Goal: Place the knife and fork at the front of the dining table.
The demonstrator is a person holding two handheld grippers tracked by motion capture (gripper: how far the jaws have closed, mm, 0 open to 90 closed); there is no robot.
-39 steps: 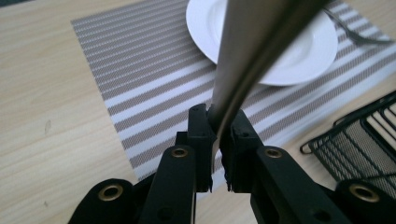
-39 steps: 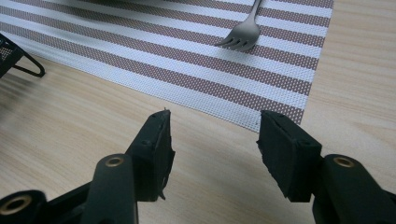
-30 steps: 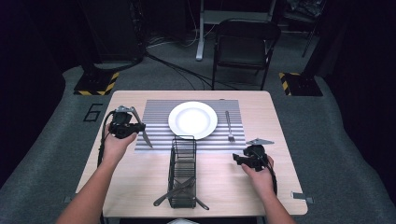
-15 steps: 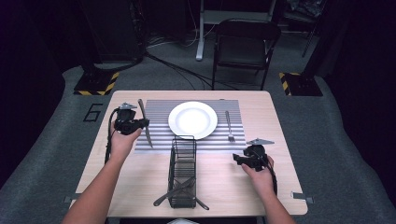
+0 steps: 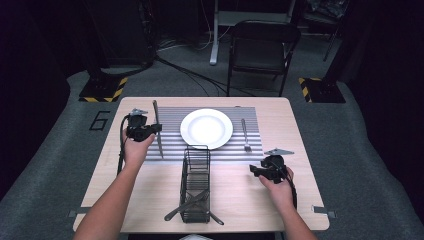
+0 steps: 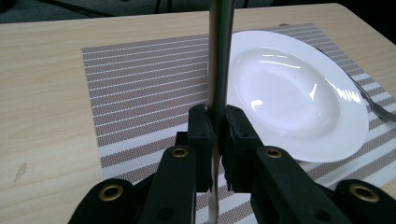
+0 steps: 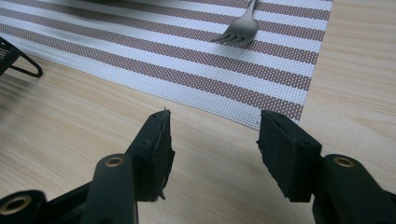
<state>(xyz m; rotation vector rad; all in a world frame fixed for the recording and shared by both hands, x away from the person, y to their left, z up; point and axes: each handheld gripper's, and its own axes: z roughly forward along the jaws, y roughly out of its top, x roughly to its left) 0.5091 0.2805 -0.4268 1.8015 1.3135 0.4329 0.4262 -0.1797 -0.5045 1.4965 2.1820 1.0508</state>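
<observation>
Desk (image 5: 280, 190) was light wood, with a striped placemat (image 5: 170, 130) across its far half. A large "6" (image 5: 101, 120) was marked on the grey floor just off the desk's left edge; no other writing was readable. White plate (image 5: 206, 128) sat mid-placemat, empty. Black wire caddy (image 5: 196, 185) stood on the near half of the desk, just in front of the plate, with dark utensils lying in and under its near end. Fork (image 5: 245, 134) lay on the placemat just right of the plate, tines toward the person.

Left hand-held gripper (image 5: 141, 129) was over the placemat's left part, clenched on a knife (image 5: 157, 131). In the left gripper view the knife (image 6: 219, 70) was pinched between the two pads (image 6: 201, 135), its long axis crossing them, with the plate (image 6: 289, 88) just beside it to the right. From the high view the knife ran roughly far-to-near, parallel to the placemat's left edge. Couldn't tell if it touched the mat.

Right hand-held gripper (image 5: 265, 170) rested on bare desk near the placemat's near-right corner, released: jaws wide apart, nothing between them, fork tines (image 7: 239, 31) ahead on the mat.
</observation>
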